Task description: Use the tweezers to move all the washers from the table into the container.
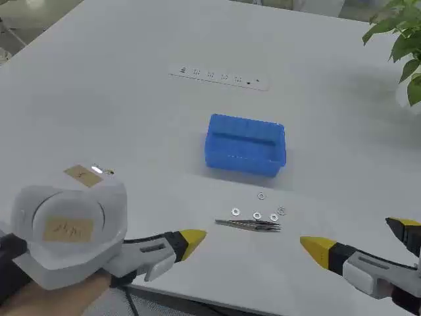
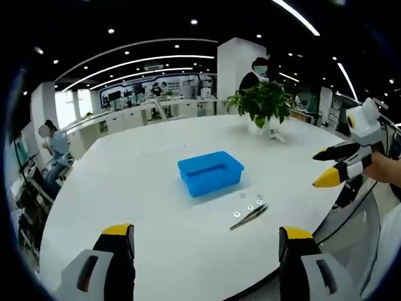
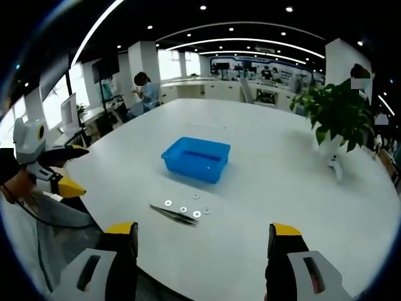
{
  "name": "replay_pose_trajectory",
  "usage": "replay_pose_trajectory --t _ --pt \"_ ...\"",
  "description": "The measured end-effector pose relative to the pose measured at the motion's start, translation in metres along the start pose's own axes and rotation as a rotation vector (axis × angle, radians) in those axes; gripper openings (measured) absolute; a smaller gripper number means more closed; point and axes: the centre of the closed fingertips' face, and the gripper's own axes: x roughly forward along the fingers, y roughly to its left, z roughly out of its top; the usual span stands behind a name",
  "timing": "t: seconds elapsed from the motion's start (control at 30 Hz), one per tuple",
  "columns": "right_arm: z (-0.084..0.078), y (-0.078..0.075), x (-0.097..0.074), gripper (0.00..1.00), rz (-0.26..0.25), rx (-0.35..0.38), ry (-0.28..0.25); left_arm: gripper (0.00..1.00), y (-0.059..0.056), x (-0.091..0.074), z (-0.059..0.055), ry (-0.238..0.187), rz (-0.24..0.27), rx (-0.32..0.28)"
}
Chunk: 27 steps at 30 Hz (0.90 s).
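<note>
2 yellow labels (image 1: 69, 229) on the left tool (image 2: 205, 233) bear illegible handwriting.

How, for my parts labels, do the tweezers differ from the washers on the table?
The tweezers are one long, thin tool; the washers are five small flat rings. The tweezers lie on the person's side, the washers between them and the blue container. Both are silvery and rest on the white table.

I counted five washers (image 1: 256, 215), one pair of tweezers (image 1: 248, 225), one blue container (image 1: 245, 145), one socket panel (image 1: 217, 75) and one potted plant (image 1: 401, 46), all on one white table (image 1: 99, 99).
</note>
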Motion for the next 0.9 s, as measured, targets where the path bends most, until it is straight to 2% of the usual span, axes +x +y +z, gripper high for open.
replay_pose_trajectory --t 0.67,0.77,0.9 --pt "0.003 0.000 0.009 0.91 -0.004 -0.046 0.008 0.96 0.007 0.009 0.001 0.003 -0.002 -0.002" --pt "0.002 0.001 0.011 0.91 0.001 -0.047 0.015 0.92 0.007 0.009 0.004 -0.025 -0.001 0.006" --pt "0.002 0.000 0.015 0.91 0.001 -0.047 0.019 0.92 0.008 0.012 0.003 -0.026 -0.004 0.000"
